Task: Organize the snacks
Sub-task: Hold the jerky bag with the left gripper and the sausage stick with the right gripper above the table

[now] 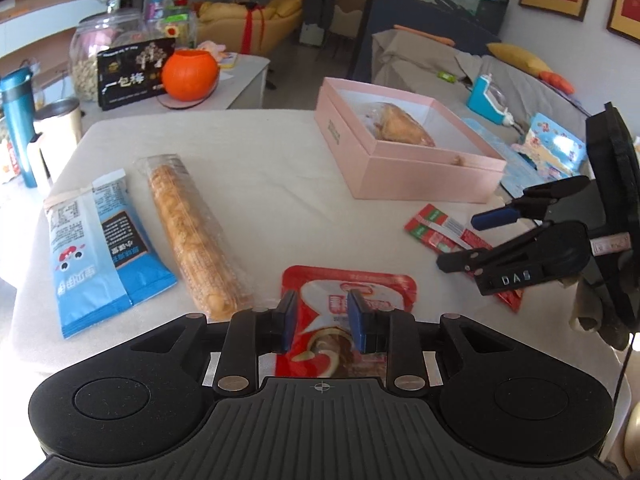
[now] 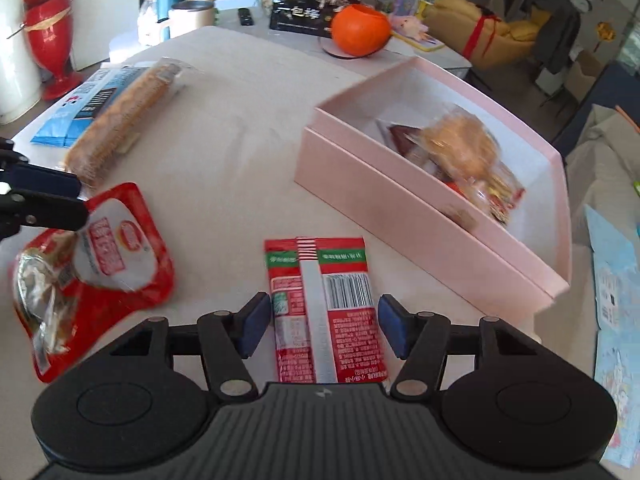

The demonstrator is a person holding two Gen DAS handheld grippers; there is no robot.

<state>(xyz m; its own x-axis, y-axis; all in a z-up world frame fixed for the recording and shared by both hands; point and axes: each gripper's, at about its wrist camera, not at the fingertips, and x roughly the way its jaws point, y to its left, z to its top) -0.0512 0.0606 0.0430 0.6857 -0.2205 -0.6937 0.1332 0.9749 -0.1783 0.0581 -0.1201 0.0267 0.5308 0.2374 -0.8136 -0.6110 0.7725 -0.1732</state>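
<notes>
The left gripper (image 1: 322,318) stands narrowly parted over the red pouch (image 1: 352,292) near the bench's (image 1: 260,184) front edge, pads clear of it. The right gripper (image 2: 320,322) is spread astride the red-and-green packet (image 2: 324,308), not pinching it, beside the pink box (image 2: 420,216).
</notes>
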